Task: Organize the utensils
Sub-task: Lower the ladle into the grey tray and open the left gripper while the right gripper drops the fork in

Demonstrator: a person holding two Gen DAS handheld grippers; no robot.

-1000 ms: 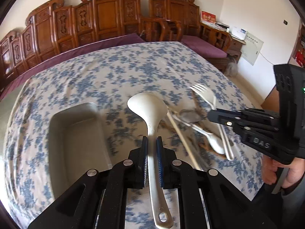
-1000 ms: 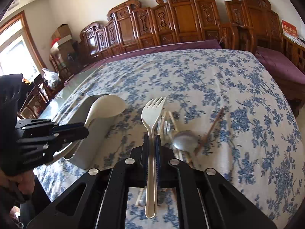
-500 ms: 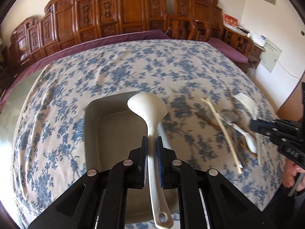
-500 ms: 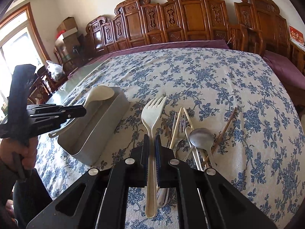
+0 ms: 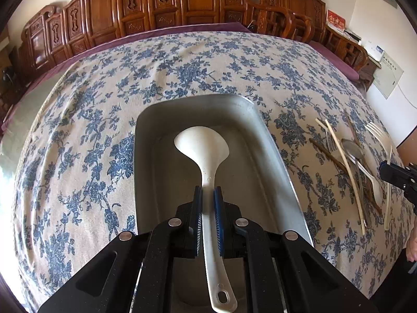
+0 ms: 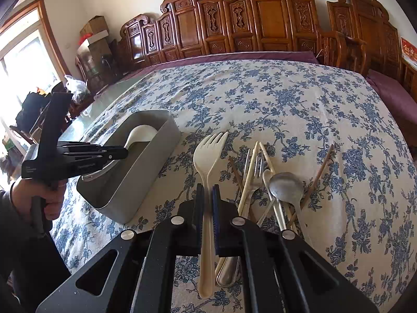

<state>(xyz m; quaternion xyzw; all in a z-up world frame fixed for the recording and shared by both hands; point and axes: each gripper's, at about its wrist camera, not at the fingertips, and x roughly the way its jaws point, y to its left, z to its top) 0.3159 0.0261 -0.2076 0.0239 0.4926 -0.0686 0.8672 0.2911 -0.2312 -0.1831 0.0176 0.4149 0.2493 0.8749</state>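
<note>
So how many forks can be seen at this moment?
2. A cream plastic fork is held in the right gripper; a metal fork lies in the utensil pile on the tablecloth. More could be hidden under the pile.

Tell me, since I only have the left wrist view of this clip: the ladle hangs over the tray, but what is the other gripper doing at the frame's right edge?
Observer: The right gripper is shut on the cream plastic fork, clamped on its handle.
Operator: Is that fork over the tray too?
Observer: No. It is over the tablecloth, to the right of the metal tray.
Operator: How deep does my ladle sit?
Observer: From the right wrist view the white ladle has its bowl partly below the tray rim, with the left gripper at the rim.
</note>
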